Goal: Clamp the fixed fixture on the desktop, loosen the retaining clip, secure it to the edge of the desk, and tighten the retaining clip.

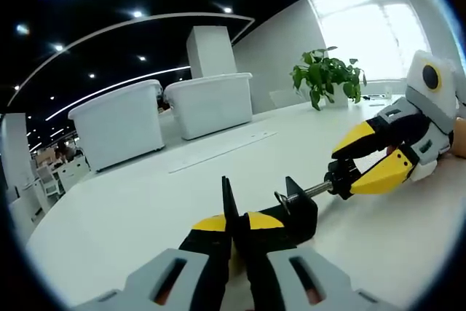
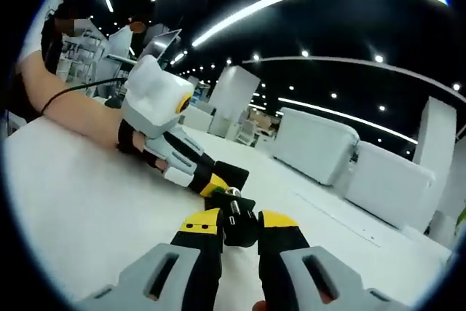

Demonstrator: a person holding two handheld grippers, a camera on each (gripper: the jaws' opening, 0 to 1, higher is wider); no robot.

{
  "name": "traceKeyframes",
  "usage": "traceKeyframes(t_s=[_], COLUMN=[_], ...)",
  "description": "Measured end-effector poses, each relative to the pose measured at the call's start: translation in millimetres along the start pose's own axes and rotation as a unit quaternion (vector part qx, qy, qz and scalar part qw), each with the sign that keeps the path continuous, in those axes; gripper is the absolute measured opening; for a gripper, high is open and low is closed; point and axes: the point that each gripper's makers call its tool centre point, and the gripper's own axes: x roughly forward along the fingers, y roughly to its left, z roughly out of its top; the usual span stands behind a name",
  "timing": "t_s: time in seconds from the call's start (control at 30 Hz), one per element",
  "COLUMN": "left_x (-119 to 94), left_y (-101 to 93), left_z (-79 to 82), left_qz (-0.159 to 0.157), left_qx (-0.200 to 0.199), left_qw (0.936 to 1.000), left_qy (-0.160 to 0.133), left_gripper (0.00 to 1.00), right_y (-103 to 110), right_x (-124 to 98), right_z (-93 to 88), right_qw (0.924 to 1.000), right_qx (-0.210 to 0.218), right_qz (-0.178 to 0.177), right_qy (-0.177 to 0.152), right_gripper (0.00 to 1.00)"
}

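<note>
Two white bins (image 1: pixel 167 118), plant (image 1: pixel 328 76) behind; left gripper (image 1: pixel 238 225) pinching clamp (image 1: pixel 295 213), right gripper (image 1: pixel 364 162) pinching its knob (image 1: pixel 341 178).

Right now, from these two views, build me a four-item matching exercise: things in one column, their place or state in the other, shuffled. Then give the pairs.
Things
1. left gripper
2. right gripper
3. potted plant
4. white bins

Place or state
A. standing side by side at the back of the desk
B. jaws shut on the black clamp's body
C. green, by the bright window
D. jaws closed on the knob at the end of the clamp's screw

Pairs: 1-B, 2-D, 3-C, 4-A
</note>
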Motion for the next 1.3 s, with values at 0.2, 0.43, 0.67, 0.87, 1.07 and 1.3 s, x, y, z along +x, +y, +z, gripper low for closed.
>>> traceKeyframes(t_s=[0.2,0.43,0.67,0.87,1.07,1.3], left_x=[-1.7,-2.9,-3.3,-3.7,-2.7,-2.6], left_y=[-2.4,-3.9,-4.6,-5.3,-5.0,-4.9], left_z=[-0.1,-0.5,-0.5,-0.7,-0.8,-0.9], left_qz=[0.000,-0.001,-0.002,-0.002,-0.002,-0.001], left_qx=[0.003,0.004,0.003,0.003,0.004,0.003], left_qw=[1.0000,1.0000,1.0000,1.0000,1.0000,1.0000], left_qy=[-0.001,-0.001,-0.001,0.000,0.000,0.000], left_gripper=[0.07,0.07,0.07,0.07,0.07,0.07], right_y=[-3.4,-20.7,-21.8,-7.5,-11.4,-14.0], right_x=[-1.0,-7.2,-9.3,-1.6,-5.3,-1.6], right_z=[-0.4,6.0,0.7,-17.0,-13.2,-15.1], right_qw=[0.9993,0.9905,0.9658,0.9755,0.9713,0.9784], right_qx=[0.037,0.135,0.259,0.213,0.233,0.204], right_qz=[-0.001,-0.018,0.017,0.022,0.028,0.021], right_qy=[0.003,-0.019,-0.003,0.048,0.037,0.030], right_gripper=[0.20,0.23,0.23,0.26,0.26,0.24])
